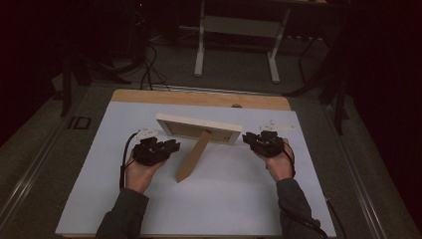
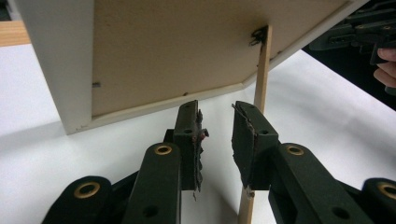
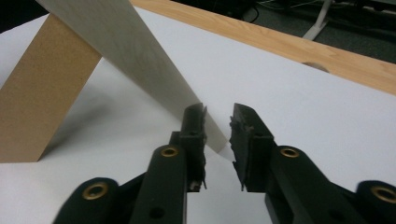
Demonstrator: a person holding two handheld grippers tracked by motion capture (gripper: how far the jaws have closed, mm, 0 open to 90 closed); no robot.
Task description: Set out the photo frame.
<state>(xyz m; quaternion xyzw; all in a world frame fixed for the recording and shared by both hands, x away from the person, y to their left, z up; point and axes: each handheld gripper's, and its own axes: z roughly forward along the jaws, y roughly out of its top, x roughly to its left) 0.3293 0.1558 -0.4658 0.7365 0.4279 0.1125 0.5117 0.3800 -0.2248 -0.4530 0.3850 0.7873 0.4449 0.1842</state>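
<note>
One picture frame (image 1: 199, 127) with one back stand (image 1: 193, 158), two tools, left (image 1: 171, 146) and right (image 1: 247, 138), one white surface (image 1: 224, 194)

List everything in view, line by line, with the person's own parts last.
picture frame: one, cream rim, brown back, upright mid-table, back towards the person
easel leg: one, tan, slanting from the frame's back down to the sheet
white sheet: one, covering the table
wooden table: one, light wood, bare along the far edge
desk legs: two, white, on the floor beyond
left gripper: one, black, fingers apart, by the frame's left end
right gripper: one, black, fingers astride the frame's corner
hands: two, holding the grippers
</note>
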